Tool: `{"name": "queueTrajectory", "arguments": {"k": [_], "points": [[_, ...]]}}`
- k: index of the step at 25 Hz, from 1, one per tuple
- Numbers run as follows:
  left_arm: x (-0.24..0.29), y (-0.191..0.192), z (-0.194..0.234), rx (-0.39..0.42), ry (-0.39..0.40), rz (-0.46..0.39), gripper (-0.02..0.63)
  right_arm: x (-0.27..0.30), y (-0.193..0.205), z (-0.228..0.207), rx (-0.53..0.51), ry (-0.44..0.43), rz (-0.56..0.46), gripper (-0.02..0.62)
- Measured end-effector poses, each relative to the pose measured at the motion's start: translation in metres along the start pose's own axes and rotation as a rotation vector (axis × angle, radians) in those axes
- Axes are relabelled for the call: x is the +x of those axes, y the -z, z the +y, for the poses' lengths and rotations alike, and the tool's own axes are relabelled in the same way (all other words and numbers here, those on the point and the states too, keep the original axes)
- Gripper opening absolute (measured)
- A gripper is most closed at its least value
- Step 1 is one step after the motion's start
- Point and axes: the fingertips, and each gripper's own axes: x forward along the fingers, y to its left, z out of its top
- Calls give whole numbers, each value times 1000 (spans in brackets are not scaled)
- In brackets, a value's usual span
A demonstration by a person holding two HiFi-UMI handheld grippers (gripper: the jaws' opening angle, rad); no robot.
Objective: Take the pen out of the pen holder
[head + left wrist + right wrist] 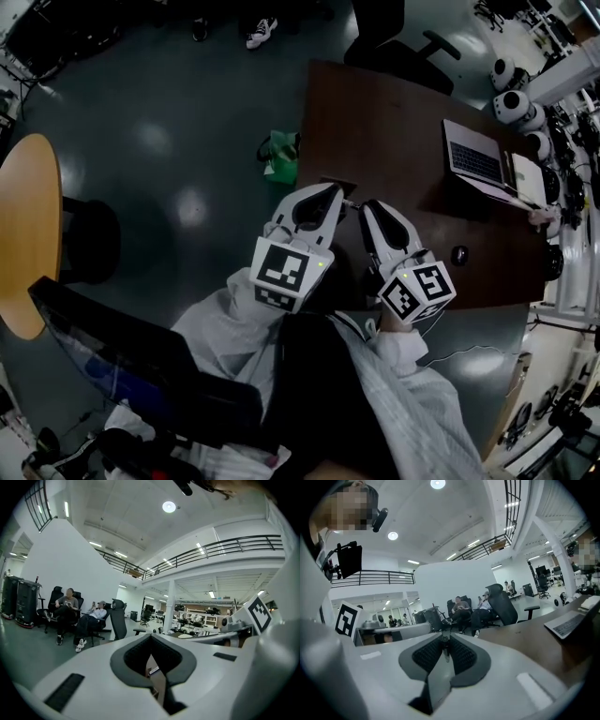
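Note:
Both grippers hover side by side at the near left corner of the dark brown table (394,122). My right gripper (364,206) (445,641) has its pads closed on a thin dark pen (446,648) that stands upright at its fingertips. In the head view a thin pale stick (351,201) shows between the two grippers' tips. My left gripper (336,190) (151,637) points at a small dark boxy thing (337,182) on the table's edge, perhaps the pen holder. Its jaws stand close together with brown showing in the gap. Whether they grip anything is unclear.
An open laptop (473,155) (569,623) and a dark mouse (459,254) lie on the table's right part. A green bag (279,155) sits on the floor by the table's left edge. A black office chair (389,37) stands behind; seated people (65,606) are far off.

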Motion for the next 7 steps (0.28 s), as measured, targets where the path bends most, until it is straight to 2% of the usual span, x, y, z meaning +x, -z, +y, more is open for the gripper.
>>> {"name": "queueTrajectory", "arguments": {"k": [7], "points": [[4,3,7,-11,10,11,5,8,2,-2,18,2,9,49]]}}
